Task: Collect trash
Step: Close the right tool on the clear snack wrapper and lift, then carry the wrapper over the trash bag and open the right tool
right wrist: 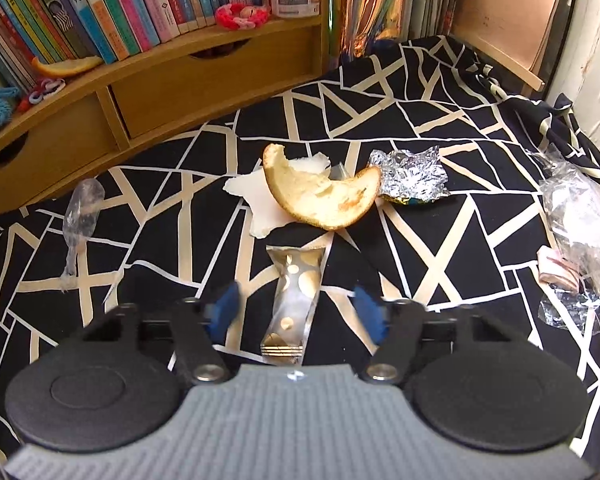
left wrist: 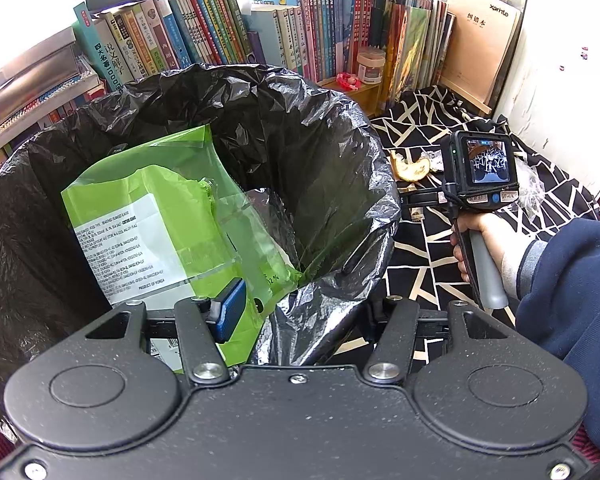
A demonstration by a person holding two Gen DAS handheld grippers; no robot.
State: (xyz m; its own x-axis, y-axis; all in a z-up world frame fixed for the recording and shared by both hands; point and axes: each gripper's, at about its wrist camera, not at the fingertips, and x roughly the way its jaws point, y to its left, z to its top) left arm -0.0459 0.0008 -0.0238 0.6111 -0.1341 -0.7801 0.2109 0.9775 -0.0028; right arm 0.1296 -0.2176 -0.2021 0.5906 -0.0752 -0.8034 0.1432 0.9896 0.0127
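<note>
In the left wrist view a bin lined with a black bag (left wrist: pixel 320 128) fills the middle, and a green snack packet (left wrist: pixel 148 220) leans inside it. My left gripper (left wrist: pixel 300 312) hangs open over the bin's near rim. Its left blue pad (left wrist: pixel 230 308) is in front of the packet; a fold of the bag hides the other finger. In the right wrist view my right gripper (right wrist: pixel 298 314) is open low over the black patterned cloth (right wrist: pixel 440 128), with a gold-dotted wrapper (right wrist: pixel 294 300) between its fingers. Beyond lie an orange peel (right wrist: pixel 324 196), a white scrap (right wrist: pixel 256 200) and crumpled foil (right wrist: pixel 412 176).
A clear plastic twist (right wrist: pixel 80 216) lies at the left, and a clear bag (right wrist: pixel 580 232) with a pink piece (right wrist: pixel 556 272) at the right. Behind stands a wooden shelf (right wrist: pixel 180 80) of books with another peel (right wrist: pixel 66 66). A hand (left wrist: pixel 480 236) holds the right gripper's handle beside the bin.
</note>
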